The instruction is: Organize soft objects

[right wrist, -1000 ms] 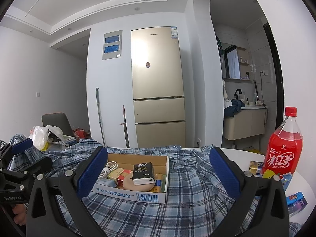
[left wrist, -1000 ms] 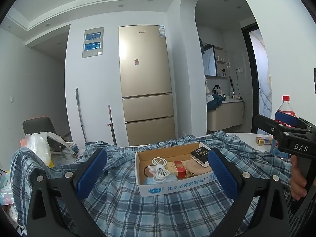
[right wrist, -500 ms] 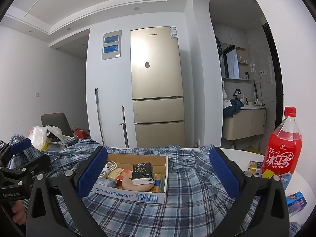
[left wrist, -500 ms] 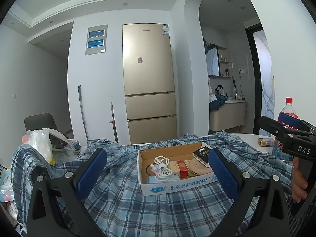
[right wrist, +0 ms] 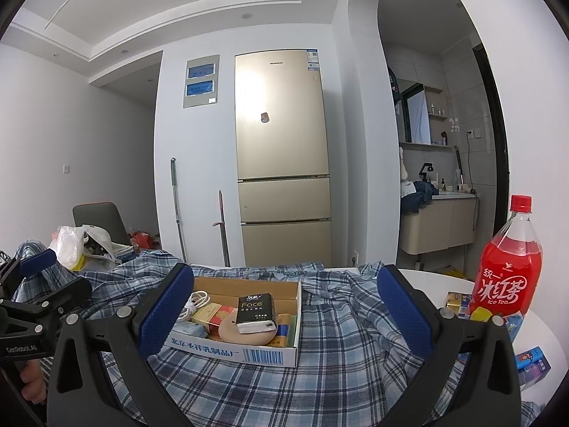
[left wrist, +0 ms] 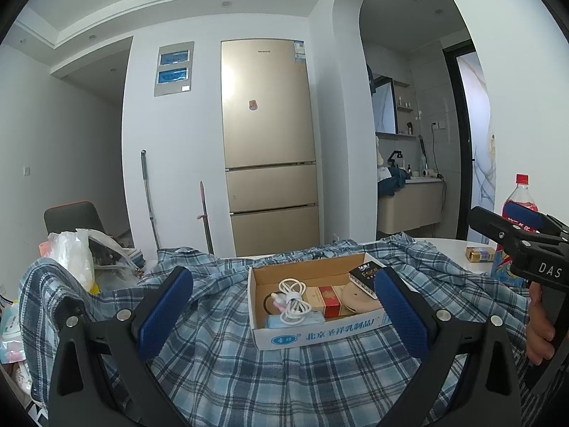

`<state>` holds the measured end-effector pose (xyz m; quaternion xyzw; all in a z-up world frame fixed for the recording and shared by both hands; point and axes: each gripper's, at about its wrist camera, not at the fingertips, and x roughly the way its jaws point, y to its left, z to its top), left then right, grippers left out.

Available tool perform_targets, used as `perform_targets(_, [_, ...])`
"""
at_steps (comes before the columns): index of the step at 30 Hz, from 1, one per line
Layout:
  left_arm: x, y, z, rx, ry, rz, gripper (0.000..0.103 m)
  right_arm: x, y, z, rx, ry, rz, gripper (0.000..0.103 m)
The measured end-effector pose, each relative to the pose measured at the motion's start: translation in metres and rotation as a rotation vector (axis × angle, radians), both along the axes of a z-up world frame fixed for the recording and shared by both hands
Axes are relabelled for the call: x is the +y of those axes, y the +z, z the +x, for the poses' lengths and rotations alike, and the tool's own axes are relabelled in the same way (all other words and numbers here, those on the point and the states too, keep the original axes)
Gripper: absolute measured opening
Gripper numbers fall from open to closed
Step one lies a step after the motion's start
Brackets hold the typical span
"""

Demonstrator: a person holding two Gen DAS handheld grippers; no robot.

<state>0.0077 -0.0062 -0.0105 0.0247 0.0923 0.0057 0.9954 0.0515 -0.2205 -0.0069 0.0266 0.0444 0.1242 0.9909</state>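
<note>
A blue plaid shirt [left wrist: 227, 366] lies spread over a round white table [right wrist: 533, 323]; it also shows in the right wrist view [right wrist: 338, 323]. On it stands an open cardboard box [left wrist: 320, 332] holding a white cable [left wrist: 293, 300], a black tissue pack [right wrist: 256, 311], a red pack and a tan round pad. The box also shows in the right wrist view [right wrist: 249, 354]. My left gripper [left wrist: 282, 311] is open and empty, in front of the box. My right gripper [right wrist: 284, 311] is open and empty, just to the box's right.
A red iced tea bottle [right wrist: 506, 263] and small cartons stand at the table's right edge. A white plastic bag [left wrist: 76, 256] and a dark chair sit at the left. A gold fridge [left wrist: 270, 149] stands behind, with a bathroom doorway to its right.
The left gripper has tilted up slightly, so the box sits lower in its view. The right gripper has hardly moved. Both stay open.
</note>
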Motion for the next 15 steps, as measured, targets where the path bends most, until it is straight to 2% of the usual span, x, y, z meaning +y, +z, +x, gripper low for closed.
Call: perform_targets(15, [0.0006, -0.0002, 0.0008, 0.006, 0.001, -0.002, 0.103, -0.0029, 0.0006, -0.0009, 0.002, -0.004, -0.002, 0.103])
